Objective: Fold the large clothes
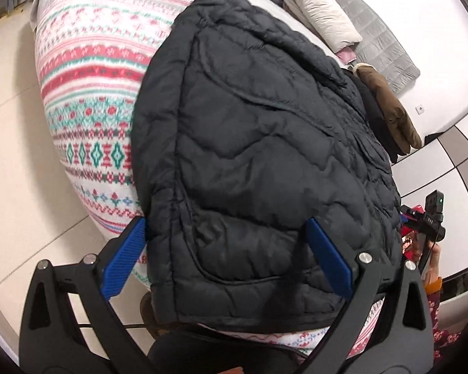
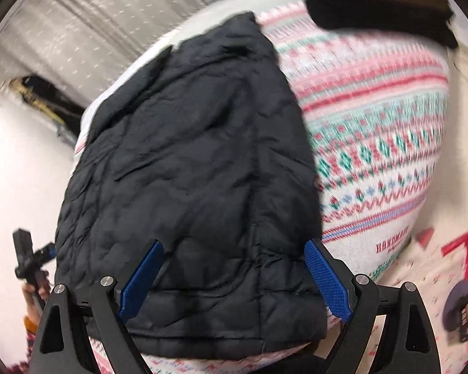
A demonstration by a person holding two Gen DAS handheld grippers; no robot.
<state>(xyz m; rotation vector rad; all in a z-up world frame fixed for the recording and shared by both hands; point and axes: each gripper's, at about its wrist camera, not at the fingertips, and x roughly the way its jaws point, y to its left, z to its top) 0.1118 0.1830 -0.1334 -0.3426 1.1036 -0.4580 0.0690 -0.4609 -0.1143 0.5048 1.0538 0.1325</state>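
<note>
A black quilted puffer jacket [image 1: 259,155] lies flat on a patterned red, green and white blanket [image 1: 87,99]. My left gripper [image 1: 227,227] is open above the jacket's near hem, blue fingers [image 1: 124,258] spread wide, holding nothing. In the right wrist view the same jacket [image 2: 190,180] lies on the blanket [image 2: 374,143]. My right gripper [image 2: 234,249] is open over the jacket's near edge and empty. The right gripper also shows at the far right of the left wrist view [image 1: 427,218], and the left gripper at the far left of the right wrist view [image 2: 31,258].
A brown coat [image 1: 387,106], a cream padded coat [image 1: 315,6] and a grey quilted mat [image 1: 380,34] lie beyond the jacket. Pale tiled floor [image 1: 12,162] is to the left of the bed. The right wrist view is blurred.
</note>
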